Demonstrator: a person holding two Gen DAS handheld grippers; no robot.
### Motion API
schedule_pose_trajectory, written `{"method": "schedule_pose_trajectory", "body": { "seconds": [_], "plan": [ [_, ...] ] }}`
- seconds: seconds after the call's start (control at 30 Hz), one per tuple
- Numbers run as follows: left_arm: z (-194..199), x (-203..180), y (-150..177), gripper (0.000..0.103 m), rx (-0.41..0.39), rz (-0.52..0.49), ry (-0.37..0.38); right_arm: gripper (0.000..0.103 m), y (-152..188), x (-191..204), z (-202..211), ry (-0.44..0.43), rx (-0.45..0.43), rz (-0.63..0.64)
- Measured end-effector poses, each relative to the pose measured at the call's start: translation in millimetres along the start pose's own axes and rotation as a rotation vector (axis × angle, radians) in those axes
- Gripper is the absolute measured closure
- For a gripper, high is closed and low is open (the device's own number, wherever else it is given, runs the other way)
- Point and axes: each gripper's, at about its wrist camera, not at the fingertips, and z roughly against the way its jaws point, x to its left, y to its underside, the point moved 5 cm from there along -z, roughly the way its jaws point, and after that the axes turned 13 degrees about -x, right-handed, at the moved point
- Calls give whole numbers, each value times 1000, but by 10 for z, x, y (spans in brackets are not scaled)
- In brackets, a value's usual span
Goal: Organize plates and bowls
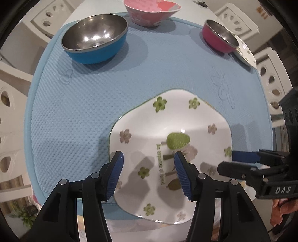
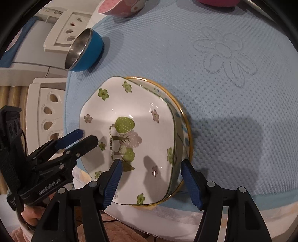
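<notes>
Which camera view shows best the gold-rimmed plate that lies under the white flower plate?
The right wrist view: the gold-rimmed plate shows its rim and blue pattern beside the white flower plate stacked on it. In the left wrist view the flower plate covers it; no gold rim shows.

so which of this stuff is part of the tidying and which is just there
Part of the job:
- flower plate
- gold-rimmed plate beneath it
- blue bowl
- pink bowl
- red bowl

Just there:
- blue mat
- white chairs

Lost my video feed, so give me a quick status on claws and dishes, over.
Both claws open: left claw, right claw, over the flowered plate. Plate sits on a gold-rimmed dish. Blue bowl clear; nothing blocking.
</notes>
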Motion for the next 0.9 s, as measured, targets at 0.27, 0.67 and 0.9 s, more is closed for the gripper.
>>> {"method": "schedule_pose_trajectory", "body": {
  "seconds": [0.27,0.67,0.9],
  "plan": [
    [-77,-182,-121,48,2,121,-71,40,-176,-265,217,-15,25,84],
    [-188,-779,-385,43,-2,175,-137,40,-659,-939,553,-86,24,119],
    [-335,-1274,-527,43,22,214,-133,40,-1025,-1363,770,-87,0,168]
  ]
}}
